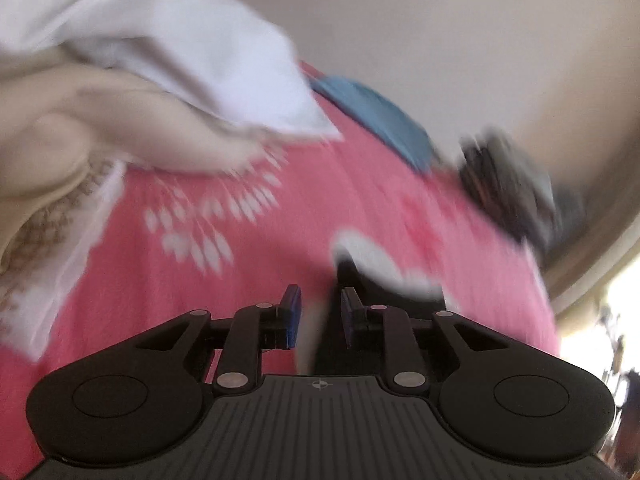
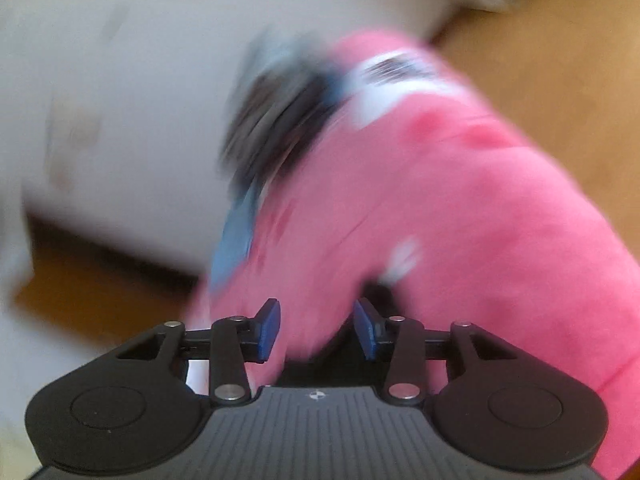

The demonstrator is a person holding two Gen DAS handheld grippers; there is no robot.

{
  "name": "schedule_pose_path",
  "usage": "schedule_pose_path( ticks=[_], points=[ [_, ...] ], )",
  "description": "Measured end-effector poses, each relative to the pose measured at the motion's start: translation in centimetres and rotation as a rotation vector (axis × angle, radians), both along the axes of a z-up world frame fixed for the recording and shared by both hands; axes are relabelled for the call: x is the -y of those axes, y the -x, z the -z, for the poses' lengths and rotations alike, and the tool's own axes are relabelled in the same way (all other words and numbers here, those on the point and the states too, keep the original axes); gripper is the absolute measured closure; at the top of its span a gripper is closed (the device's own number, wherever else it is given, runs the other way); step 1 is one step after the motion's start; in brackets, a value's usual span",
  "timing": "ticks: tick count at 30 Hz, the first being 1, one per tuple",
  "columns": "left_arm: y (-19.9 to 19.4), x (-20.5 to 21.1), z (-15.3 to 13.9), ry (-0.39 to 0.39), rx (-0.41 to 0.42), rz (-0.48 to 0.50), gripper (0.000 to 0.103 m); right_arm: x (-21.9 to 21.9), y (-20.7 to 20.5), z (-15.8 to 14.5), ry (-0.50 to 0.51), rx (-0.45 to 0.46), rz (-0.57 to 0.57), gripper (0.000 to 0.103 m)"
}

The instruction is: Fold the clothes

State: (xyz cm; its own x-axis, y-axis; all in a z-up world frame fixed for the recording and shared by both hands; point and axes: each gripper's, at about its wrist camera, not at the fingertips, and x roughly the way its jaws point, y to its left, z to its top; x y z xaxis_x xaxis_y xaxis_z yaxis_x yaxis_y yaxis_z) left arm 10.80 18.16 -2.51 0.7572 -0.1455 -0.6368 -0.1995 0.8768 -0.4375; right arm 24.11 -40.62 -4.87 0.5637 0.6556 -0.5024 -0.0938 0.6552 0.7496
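A pink garment (image 1: 360,208) fills both blurred views, stretching ahead of each gripper. The left gripper (image 1: 318,314) and right gripper (image 2: 316,330) each have cloth bunched between narrowly parted fingers; whether they pinch it, I cannot tell. White cloth (image 1: 172,52) lies far left. Blur hides the garment's edges.

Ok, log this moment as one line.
task: fold clothes | left gripper: fingers apart | right gripper: pink garment between fingers | views: blurred

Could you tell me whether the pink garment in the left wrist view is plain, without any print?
No, the pink garment carries a white leaf-like print.
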Motion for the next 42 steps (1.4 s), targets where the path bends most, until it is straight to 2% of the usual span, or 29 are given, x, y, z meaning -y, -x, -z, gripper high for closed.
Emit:
schedule_pose_path(
  ticks=[1,4,6,12,14,17,21,24,26,28,31,33,35,37,39,42],
  points=[
    [0.6,1.3,-0.1,-0.046,-0.024,0.053,0.082,-3.2,0.3,-0.6,0.096,0.033,-0.103,0.066],
    [1.7,3.6,0.5,-0.152,-0.041,0.132,0.082,-12.7,1.2,-2.5,0.385,0.132,-0.413,0.078],
    [2.3,4.9,1.0,-0.217,-0.044,0.174,0.082,-18.0,1.3,-2.0,0.516,0.165,-0.525,0.08],
    [4.4,8.8,2.6,-0.41,-0.055,0.3,0.08,-23.9,-4.1,0.3,0.659,0.19,-0.47,0.083],
    [4.9,9.7,3.0,-0.451,-0.058,0.328,0.078,-23.8,-6.0,0.1,0.644,0.184,-0.379,0.082],
    [4.8,9.4,2.8,-0.428,-0.055,0.32,0.077,-21.9,-8.4,-0.5,0.591,0.126,-0.241,0.081],
    [5.1,9.4,2.7,-0.432,-0.049,0.326,0.075,-21.7,-7.2,-1.6,0.462,0.063,-0.377,0.081],
    [5.4,9.5,2.7,-0.451,-0.048,0.338,0.075,-25.5,-5.3,-1.2,0.49,0.066,-0.558,0.081],
    [5.7,9.7,2.8,-0.467,-0.046,0.341,0.074,-28.5,-4.9,-0.5,0.513,0.077,-0.626,0.081],
    [6.0,9.9,2.8,-0.485,-0.044,0.343,0.074,-31.6,-5.8,0.4,0.506,0.084,-0.663,0.081],
    [6.6,10.2,2.9,-0.519,-0.036,0.347,0.072,-34.8,-7.5,1.4,0.594,0.123,-0.611,0.082],
    [6.8,10.3,2.9,-0.531,-0.037,0.344,0.07,-34.8,-8.8,0.8,0.569,0.106,-0.505,0.08],
    [6.9,10.2,2.9,-0.518,-0.041,0.337,0.069,-34.8,-8.5,-0.6,0.52,0.127,-0.507,0.08],
    [7.0,10.1,2.8,-0.501,-0.046,0.332,0.068,-36.0,-6.7,-1.7,0.474,0.148,-0.633,0.08],
    [7.1,10.2,2.9,-0.51,-0.046,0.341,0.067,-38.5,-4.8,-1.2,0.478,0.15,-0.763,0.08],
    [7.3,10.5,3.1,-0.537,-0.039,0.357,0.065,-42.1,-4.9,0.9,0.539,0.134,-0.779,0.081]
  ],
)
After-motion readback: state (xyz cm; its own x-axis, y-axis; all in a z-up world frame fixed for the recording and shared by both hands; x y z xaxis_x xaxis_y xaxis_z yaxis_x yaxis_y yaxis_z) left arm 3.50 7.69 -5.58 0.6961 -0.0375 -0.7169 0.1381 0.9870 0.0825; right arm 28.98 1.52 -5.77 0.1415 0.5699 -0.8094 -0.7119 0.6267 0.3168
